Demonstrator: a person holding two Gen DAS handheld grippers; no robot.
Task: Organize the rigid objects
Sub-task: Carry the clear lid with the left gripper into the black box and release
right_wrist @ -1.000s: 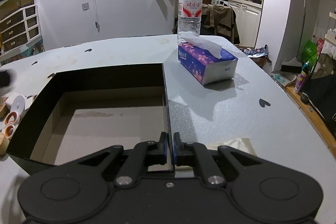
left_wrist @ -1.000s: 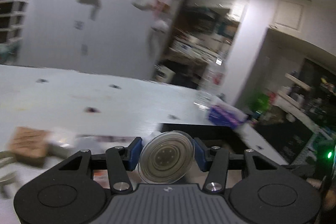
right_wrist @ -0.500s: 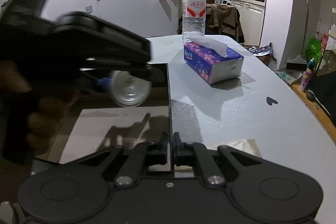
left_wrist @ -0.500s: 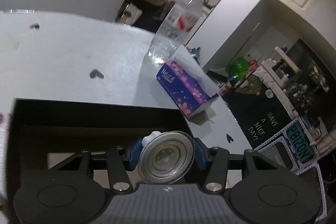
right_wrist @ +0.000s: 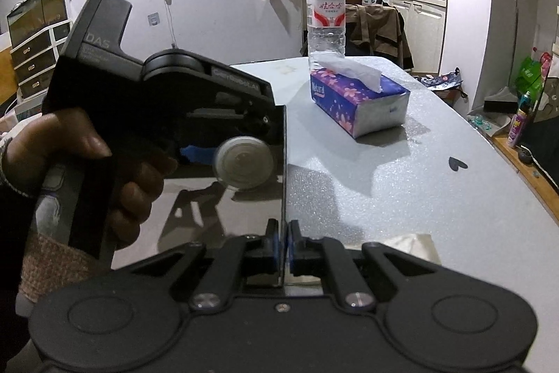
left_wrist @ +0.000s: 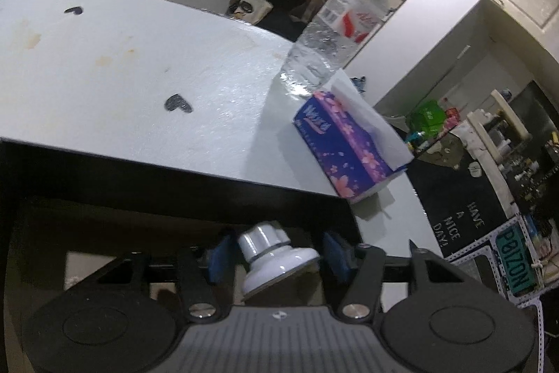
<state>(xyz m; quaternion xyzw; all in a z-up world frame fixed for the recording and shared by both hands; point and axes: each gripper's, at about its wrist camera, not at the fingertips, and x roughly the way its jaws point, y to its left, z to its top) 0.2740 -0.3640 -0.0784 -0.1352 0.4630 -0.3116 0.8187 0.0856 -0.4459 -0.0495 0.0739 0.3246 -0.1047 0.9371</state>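
My left gripper (left_wrist: pixel 276 256) is open inside the black box (left_wrist: pixel 174 177), near its far right corner. A white suction cup with a knob (left_wrist: pixel 276 259) sits tilted between the blue pads, apart from both. In the right wrist view the left gripper (right_wrist: pixel 209 152) hangs over the box with the suction cup (right_wrist: pixel 243 162) at its tips. My right gripper (right_wrist: pixel 282 245) is shut on the box's thin right wall (right_wrist: pixel 283 163) at the near corner.
A purple tissue box (right_wrist: pixel 360 102) and a clear water bottle (right_wrist: pixel 325 11) stand on the white table (right_wrist: pixel 436 191) to the right of the black box. A folded paper (right_wrist: pixel 412 245) lies near my right gripper. Kitchen clutter stands beyond the table's right edge.
My left gripper carried the suction cup from the left over the table into the box, lowered it near the right wall and opened. The cup tipped knob-up. My right gripper stayed put.
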